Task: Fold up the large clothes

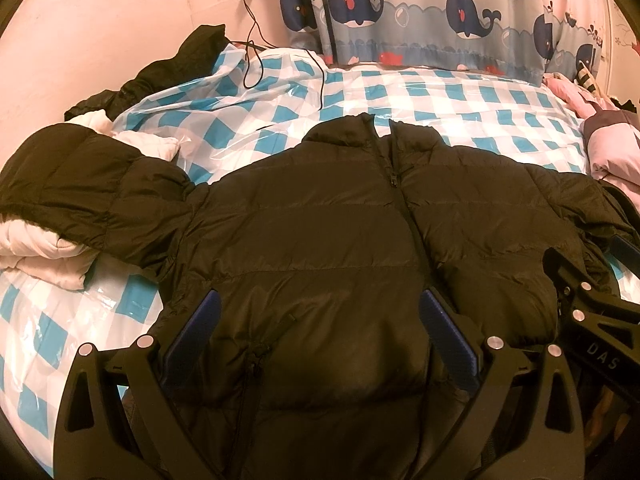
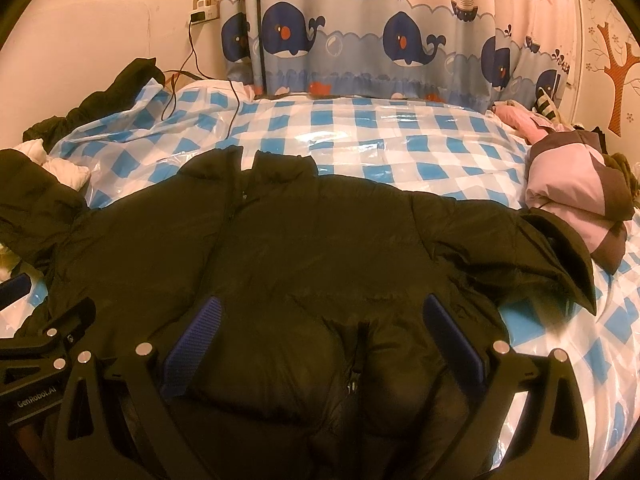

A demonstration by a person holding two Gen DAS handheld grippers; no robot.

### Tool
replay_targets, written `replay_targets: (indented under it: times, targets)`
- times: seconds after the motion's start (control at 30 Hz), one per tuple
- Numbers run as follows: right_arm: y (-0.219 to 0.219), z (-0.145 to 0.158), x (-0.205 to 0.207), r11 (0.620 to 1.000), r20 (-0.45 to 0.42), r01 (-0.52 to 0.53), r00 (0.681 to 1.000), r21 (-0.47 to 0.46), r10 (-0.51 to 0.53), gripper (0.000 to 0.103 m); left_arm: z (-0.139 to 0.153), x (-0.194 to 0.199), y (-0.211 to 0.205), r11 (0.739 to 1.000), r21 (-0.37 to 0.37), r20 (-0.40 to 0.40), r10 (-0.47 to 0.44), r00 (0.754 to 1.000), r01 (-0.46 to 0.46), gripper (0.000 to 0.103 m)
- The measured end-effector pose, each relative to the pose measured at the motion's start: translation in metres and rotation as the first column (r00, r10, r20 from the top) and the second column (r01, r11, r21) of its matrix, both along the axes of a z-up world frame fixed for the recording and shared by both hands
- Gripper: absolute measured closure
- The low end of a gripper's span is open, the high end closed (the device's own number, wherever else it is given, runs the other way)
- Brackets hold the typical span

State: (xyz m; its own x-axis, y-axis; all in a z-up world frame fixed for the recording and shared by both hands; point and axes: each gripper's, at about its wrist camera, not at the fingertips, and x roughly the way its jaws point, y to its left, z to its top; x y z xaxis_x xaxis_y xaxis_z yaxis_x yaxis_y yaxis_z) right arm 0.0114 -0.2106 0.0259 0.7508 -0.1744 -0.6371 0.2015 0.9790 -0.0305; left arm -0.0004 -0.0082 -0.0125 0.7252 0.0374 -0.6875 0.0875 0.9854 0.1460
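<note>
R tongs (image 2: 318, 332) wide apart | over blk puffer jacket (image 2: 304, 248) (front up) | checkered bed cover (image 2: 380, 136)

Both wrist views close over jacket (image 1: 320, 220), facing curtain (image 2: 360, 40).

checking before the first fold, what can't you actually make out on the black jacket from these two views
- Black puffer jacket hem: both views, cut off by the bottom edge and gripper bodies.
- Left sleeve cuff: left wrist view, runs onto the white padded garment.
- Right sleeve cuff: right wrist view, folded over, inside hidden.
</note>
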Motion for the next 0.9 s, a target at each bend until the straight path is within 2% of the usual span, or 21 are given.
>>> replay_targets:
  times: [0.47,0.53,0.57,0.6,0.63,0.67,0.73,0.83,0.9]
  targets:
    - [0.0,-0.006,-0.001,0.999,-0.008,0.007,1.0,-0.038,-0.008,0.006,-0.001,0.0,-0.002,1.0,-0.023,-0.01,-0.004,1.0,0.004,0.008]
    - [-0.001,-0.008,-0.002,0.997,-0.012,0.009,1.0,-0.076,-0.009,0.006,-0.003,0.0,-0.004,0.999,-0.031,-0.009,-0.008,1.0,0.008,0.008]
    - [-0.001,-0.008,-0.004,0.995,-0.012,0.008,1.0,-0.097,-0.009,0.006,-0.003,0.001,-0.005,1.0,-0.024,-0.033,-0.01,0.999,0.009,0.008]
    - [0.0,-0.003,-0.002,0.974,-0.022,0.004,1.0,-0.225,-0.009,0.006,-0.004,0.001,-0.007,1.0,-0.018,-0.048,-0.011,0.999,0.01,0.008]
    - [0.0,-0.001,-0.002,0.971,-0.024,0.002,1.0,-0.237,-0.008,0.006,-0.005,0.001,-0.008,1.0,-0.013,-0.063,-0.012,0.998,0.012,0.008]
    - [0.0,0.001,-0.005,0.972,-0.024,0.0,1.0,-0.235,-0.005,0.006,-0.005,0.001,-0.009,1.0,-0.008,-0.103,-0.014,0.995,0.013,0.008]
    - [-0.002,0.001,-0.004,0.986,-0.032,-0.004,0.999,-0.166,-0.001,0.006,-0.005,0.001,-0.011,1.0,-0.005,-0.137,-0.019,0.99,0.018,0.008]
    - [-0.009,0.004,-0.005,0.996,-0.039,-0.014,0.999,-0.084,0.011,0.006,-0.003,0.002,-0.014,1.0,0.0,-0.099,-0.027,0.995,0.027,0.008]
    - [-0.019,0.01,-0.004,1.0,-0.046,-0.023,0.999,0.002,0.024,0.006,-0.003,0.003,-0.016,1.0,0.002,-0.084,-0.031,0.996,0.031,0.008]
